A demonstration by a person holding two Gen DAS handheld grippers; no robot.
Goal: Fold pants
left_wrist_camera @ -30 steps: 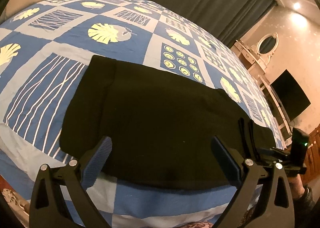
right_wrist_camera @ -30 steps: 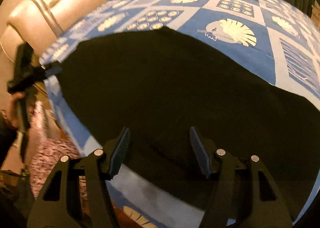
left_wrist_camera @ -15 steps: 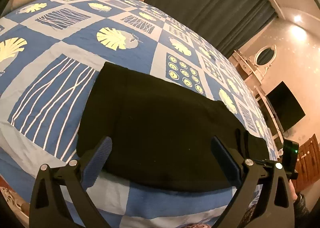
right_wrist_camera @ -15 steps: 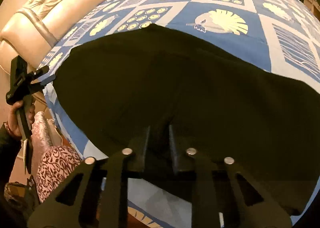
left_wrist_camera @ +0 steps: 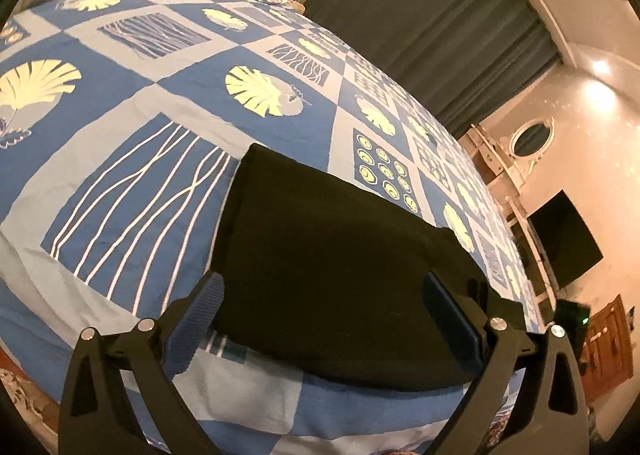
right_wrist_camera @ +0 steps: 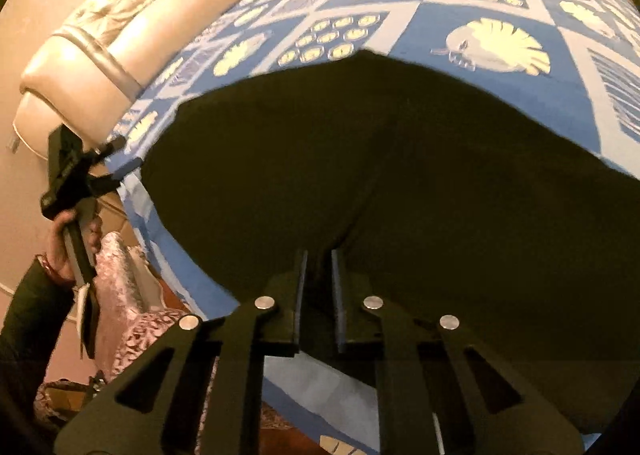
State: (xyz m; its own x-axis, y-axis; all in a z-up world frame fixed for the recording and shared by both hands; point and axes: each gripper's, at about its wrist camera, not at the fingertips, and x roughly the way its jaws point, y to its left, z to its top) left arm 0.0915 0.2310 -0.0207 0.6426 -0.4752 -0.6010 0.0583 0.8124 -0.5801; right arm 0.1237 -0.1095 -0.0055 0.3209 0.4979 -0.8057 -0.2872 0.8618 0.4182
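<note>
Left cam sits low just off the bed [left_wrist_camera: 120,135] edge, looking past its open claw [left_wrist_camera: 320,319] toward the curtain [left_wrist_camera: 420,23]. Right cam is nearer, facing the headboard [right_wrist_camera: 120,27]. Both share the pants [left_wrist_camera: 328,255].

left gripper [left_wrist_camera: 320,319]: my black frame, ribbed blue pads, silver rivets
right gripper [right_wrist_camera: 319,295]: black, silver rivets
left hand [right_wrist_camera: 70,231]: bare skin, dark sleeve

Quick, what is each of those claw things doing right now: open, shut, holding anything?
Left gripper: open, holding nothing, above the pants.
Right gripper: shut on the pants' near edge.
</note>
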